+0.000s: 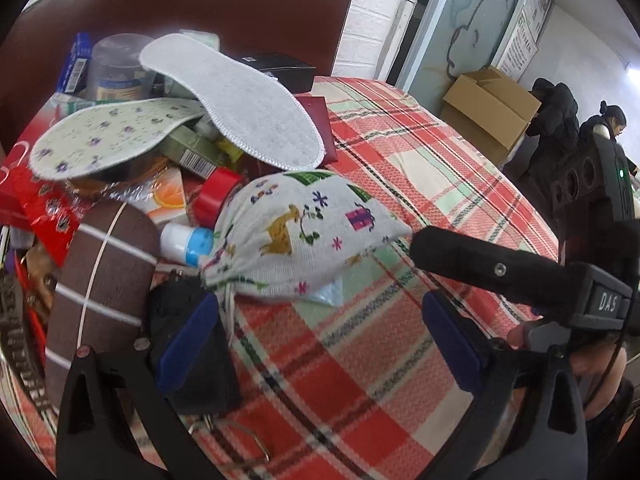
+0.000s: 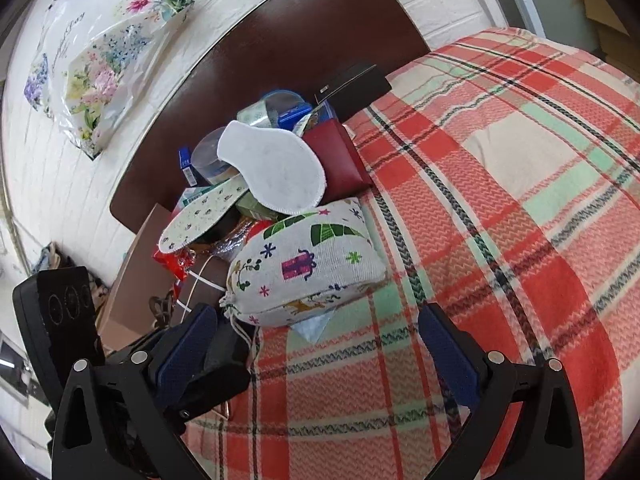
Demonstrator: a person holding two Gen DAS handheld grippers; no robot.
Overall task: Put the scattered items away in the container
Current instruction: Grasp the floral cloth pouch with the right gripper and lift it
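A plaid blanket (image 2: 500, 208) covers the bed beneath a dark headboard (image 2: 248, 56) and white brick wall (image 2: 36, 184). The printed pouch (image 2: 308, 268) lies on it beside piled clutter. Both the left gripper (image 1: 320, 336) and right gripper (image 2: 320, 344) gape empty.

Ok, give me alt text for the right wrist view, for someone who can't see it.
A printed drawstring pouch lies on a red and green plaid blanket, just ahead of the open right gripper. Behind the pouch, a white insole, a floral insole and a dark red wallet top a heap of small items.
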